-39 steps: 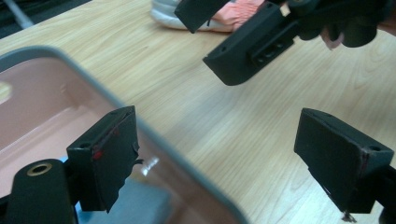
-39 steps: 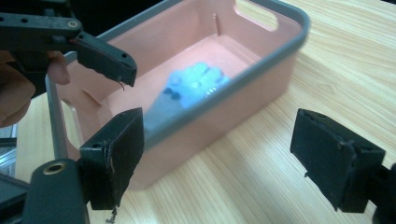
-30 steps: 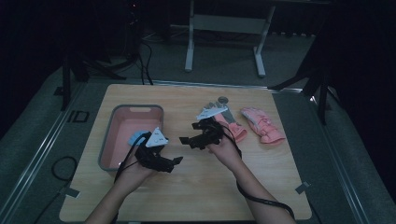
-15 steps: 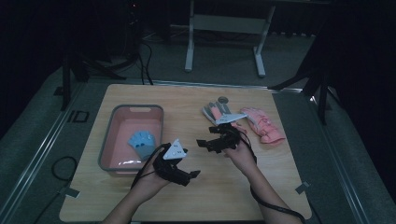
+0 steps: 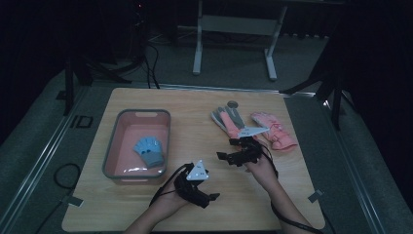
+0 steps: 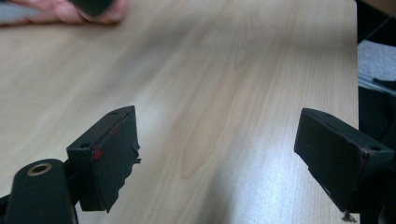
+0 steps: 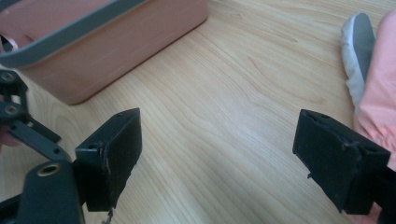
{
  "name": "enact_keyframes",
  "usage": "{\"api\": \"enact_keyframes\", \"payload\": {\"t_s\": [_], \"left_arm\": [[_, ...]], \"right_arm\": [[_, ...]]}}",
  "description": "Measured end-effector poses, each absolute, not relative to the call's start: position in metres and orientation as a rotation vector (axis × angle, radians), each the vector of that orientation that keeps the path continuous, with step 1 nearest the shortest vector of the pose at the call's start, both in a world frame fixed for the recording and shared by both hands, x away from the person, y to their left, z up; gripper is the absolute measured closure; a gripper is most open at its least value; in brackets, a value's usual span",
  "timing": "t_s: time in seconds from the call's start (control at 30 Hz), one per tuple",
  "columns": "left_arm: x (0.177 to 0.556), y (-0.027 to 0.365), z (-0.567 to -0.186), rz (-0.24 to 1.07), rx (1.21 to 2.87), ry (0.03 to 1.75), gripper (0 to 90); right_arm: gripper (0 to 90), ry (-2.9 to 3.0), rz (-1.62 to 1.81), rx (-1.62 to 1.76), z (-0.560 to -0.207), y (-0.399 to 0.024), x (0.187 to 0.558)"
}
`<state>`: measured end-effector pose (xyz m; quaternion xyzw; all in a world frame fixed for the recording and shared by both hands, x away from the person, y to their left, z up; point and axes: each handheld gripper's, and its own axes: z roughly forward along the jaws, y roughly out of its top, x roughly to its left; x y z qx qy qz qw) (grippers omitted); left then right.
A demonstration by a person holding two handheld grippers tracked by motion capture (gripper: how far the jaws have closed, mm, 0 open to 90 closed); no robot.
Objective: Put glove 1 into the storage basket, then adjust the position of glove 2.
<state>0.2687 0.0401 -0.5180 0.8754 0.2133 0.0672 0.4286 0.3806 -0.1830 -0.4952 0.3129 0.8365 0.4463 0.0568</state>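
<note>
- Both the left tongs [image 5: 210, 199] and the right tongs [image 5: 224, 157] are seen released, with nothing between them.
- The pink glove [image 5: 272, 130] lies flat on the counter [image 5: 195, 112], just beyond the right tongs.
- It is judged soft, light and limp; the cuff edge is best pinched.

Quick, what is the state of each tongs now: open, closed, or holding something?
Left tongs: open, nothing between the jaws, above the bare table.
Right tongs: open, holding nothing, above the table.
</note>
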Motion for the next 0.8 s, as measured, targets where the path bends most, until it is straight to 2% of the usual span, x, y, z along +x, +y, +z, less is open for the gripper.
{"api": "enact_keyframes", "payload": {"t_s": [0.53, 0.8], "left_arm": [[0.261, 0.033, -0.550, 0.115, 2.243, 0.473, 14.2], [0.262, 0.035, -0.552, 0.118, 2.232, 0.489, 14.2]], "right_arm": [[14.5, 2.439, 1.404, 0.990, -0.523, -0.217, 0.366], [13.5, 2.432, 1.419, 1.008, -0.513, -0.225, 0.369]]}}
